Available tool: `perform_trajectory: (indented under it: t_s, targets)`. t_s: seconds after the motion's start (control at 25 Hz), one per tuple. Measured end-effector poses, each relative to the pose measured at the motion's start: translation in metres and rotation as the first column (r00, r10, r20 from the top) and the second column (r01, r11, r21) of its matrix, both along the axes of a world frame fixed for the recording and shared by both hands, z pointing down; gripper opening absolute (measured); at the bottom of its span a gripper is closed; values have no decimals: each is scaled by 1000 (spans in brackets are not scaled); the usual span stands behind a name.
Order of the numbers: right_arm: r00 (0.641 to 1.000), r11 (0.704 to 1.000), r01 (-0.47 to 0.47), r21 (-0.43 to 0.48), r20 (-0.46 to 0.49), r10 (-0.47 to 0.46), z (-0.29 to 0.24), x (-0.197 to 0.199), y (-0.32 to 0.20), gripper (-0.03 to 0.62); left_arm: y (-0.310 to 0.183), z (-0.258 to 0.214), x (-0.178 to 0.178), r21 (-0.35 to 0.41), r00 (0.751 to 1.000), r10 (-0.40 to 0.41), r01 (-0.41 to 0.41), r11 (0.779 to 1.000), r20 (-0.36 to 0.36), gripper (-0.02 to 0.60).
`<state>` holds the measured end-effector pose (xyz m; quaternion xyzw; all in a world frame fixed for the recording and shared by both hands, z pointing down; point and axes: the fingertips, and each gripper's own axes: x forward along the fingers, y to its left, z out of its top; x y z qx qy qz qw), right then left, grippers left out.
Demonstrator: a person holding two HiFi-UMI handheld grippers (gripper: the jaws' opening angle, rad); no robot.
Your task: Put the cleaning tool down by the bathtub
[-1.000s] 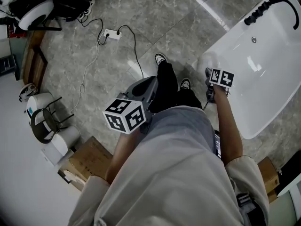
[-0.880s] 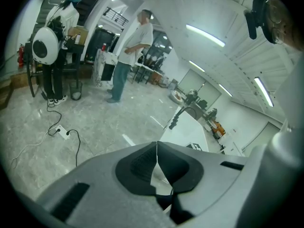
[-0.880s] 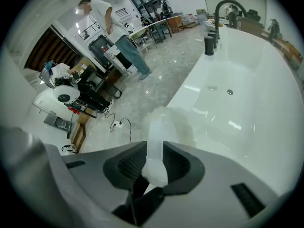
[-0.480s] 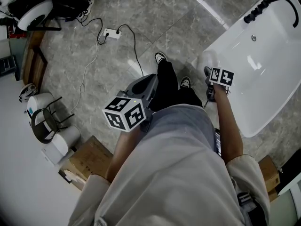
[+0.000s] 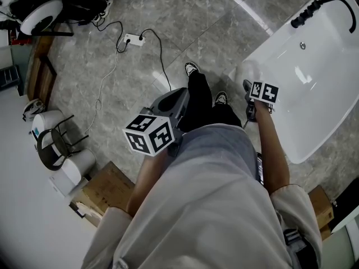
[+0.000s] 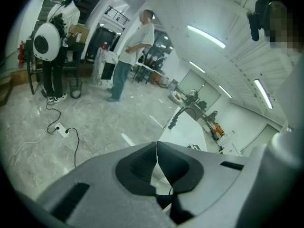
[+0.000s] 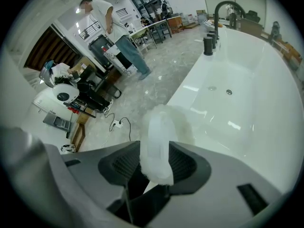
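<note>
1. The grey marble floor [image 5: 196, 27] is filling most of the head view.
2. The white bathtub [image 5: 314, 77] is standing at the right, with its black faucet [image 5: 317, 7] rising at the far end.
3. The person wearing the camera is standing just beside the tub's near corner, with both shoes [image 5: 192, 69] pointing away.
4. A second person [image 6: 130, 56] is standing well apart, across the room.
5. The left gripper [image 6: 156, 148] is hanging over the floor, left of the legs. Its jaws are meeting tip to tip, with nothing between them.
6. The right gripper [image 7: 156, 146] is pointing steeply down at the tub's near corner. Its jaws have just been opening and are now standing wide.
7. The cleaning tool [image 7: 161, 122], white and fluffy, is standing upright between those jaws, and the pads are no longer pressing on it. Its fluffy head is showing over the tub's rim; whether it is resting there cannot be told.
8. A power strip [image 5: 133, 40] is lying on the floor, well apart from the tub.
</note>
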<state>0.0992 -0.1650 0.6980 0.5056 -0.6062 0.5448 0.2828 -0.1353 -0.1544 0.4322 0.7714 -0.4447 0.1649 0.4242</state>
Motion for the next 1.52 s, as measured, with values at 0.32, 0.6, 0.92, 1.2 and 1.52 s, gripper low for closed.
perform_trajectory:
  t_s: [0.32, 0.6, 0.92, 1.2, 1.52]
  targets:
    - [1000, 1000, -7, 8, 2, 7, -3, 0, 1, 175, 0, -1, 0, 2, 1000, 2, -2, 1000, -7, 9]
    - [1000, 1000, -12, 24, 14, 11, -9, 1, 2, 175, -1, -1, 3, 4, 1000, 6, -6, 1000, -8, 9]
    - [996, 996, -55, 64, 68, 51, -22, 4, 1, 173, 2, -1, 9, 10, 1000, 15, -15, 1000, -12, 9]
    - [992, 992, -83, 96, 100, 73, -35, 6, 1, 166, 5, -2, 21, 17, 999, 30, -30, 999, -28, 9]
    - [986, 986, -83, 148, 154, 60, -58, 4, -1, 138, 10, -6, 27, 27, 998, 45, -44, 999, -39, 9]
